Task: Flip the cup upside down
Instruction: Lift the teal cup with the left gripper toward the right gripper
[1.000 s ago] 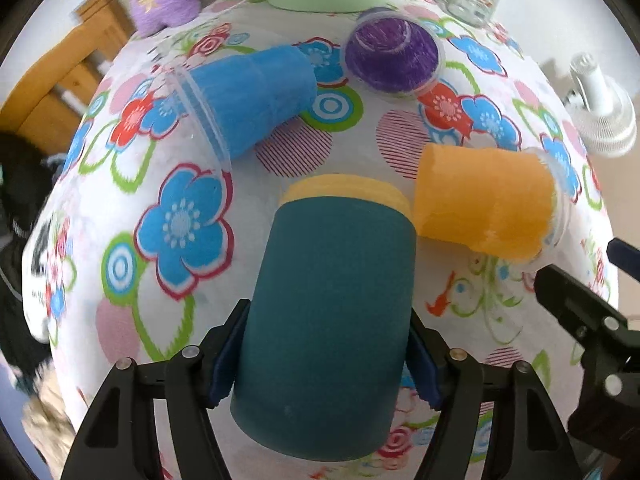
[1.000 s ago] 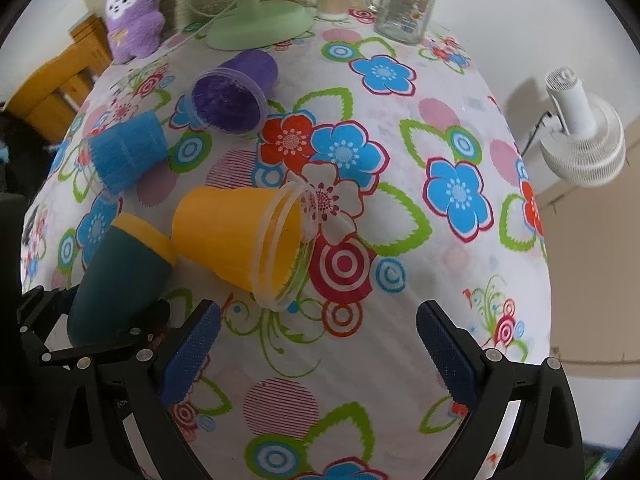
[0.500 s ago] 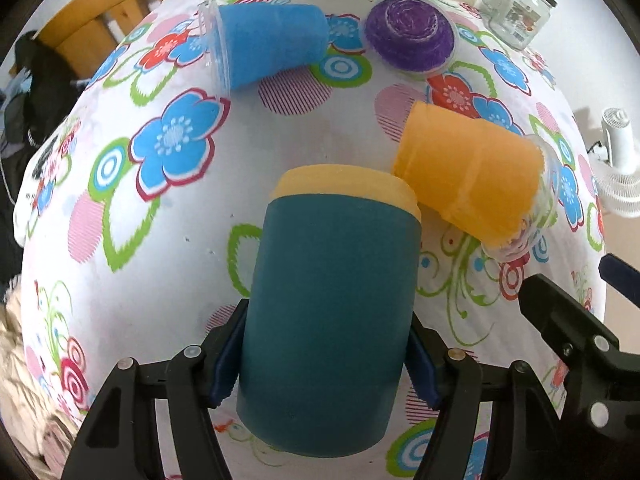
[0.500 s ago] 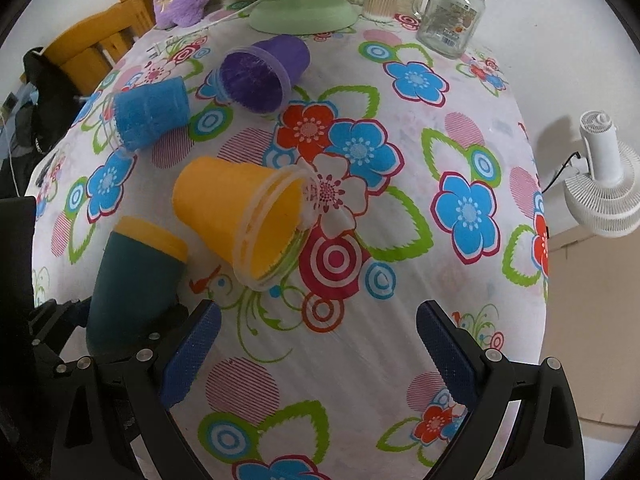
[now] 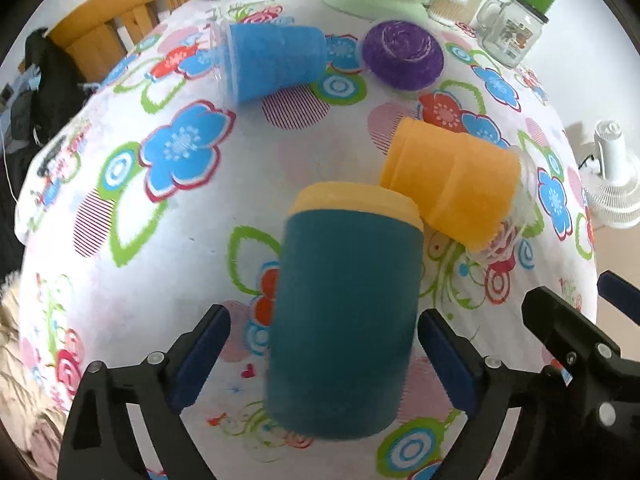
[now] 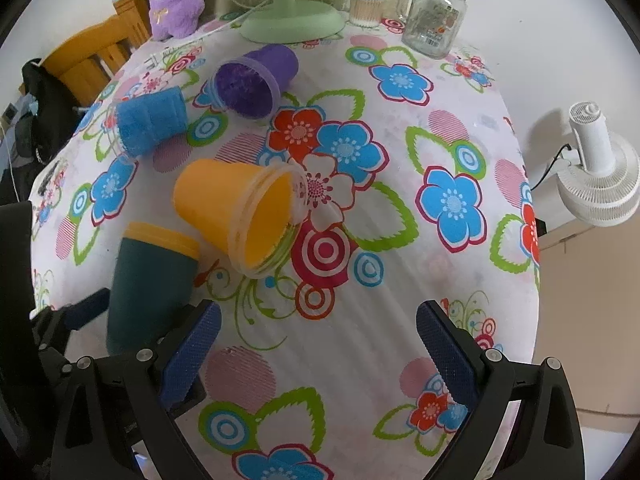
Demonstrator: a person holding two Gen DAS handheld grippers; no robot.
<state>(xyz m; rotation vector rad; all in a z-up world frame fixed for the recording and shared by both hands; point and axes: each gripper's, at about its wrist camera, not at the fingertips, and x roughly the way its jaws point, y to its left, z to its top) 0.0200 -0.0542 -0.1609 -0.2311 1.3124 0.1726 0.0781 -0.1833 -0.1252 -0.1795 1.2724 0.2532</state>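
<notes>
Teal cup (image 5: 344, 320) with the yellow band at its far end is sitting between the fingers of the left gripper (image 5: 324, 364) near the front edge of the table (image 6: 472, 264), and the blur on it suggests it is moving. The blue pads are standing apart from its sides: there is a clear gap on the left side, while the right pad is lying just beside the wall, and whether it is touching cannot be told. So the left gripper is standing wide and clamping nothing. Whether the cup is resting on the flowered cloth or dropping onto it cannot be told, nor which end is the mouth.

By my judgement the release step is in hand: the cup is being let go, possibly already turned over. The next move is calling for the left gripper to back away without knocking the cup, since the orange cup (image 6: 236, 216) is lying on its side just beside it, toward the middle of the table.

Blue cup (image 6: 152, 126) and purple cup (image 6: 256, 82) are lying on their sides toward the far left corner. The right gripper (image 6: 318, 344) is hovering over the front edge, spread wide and carrying nothing.
</notes>
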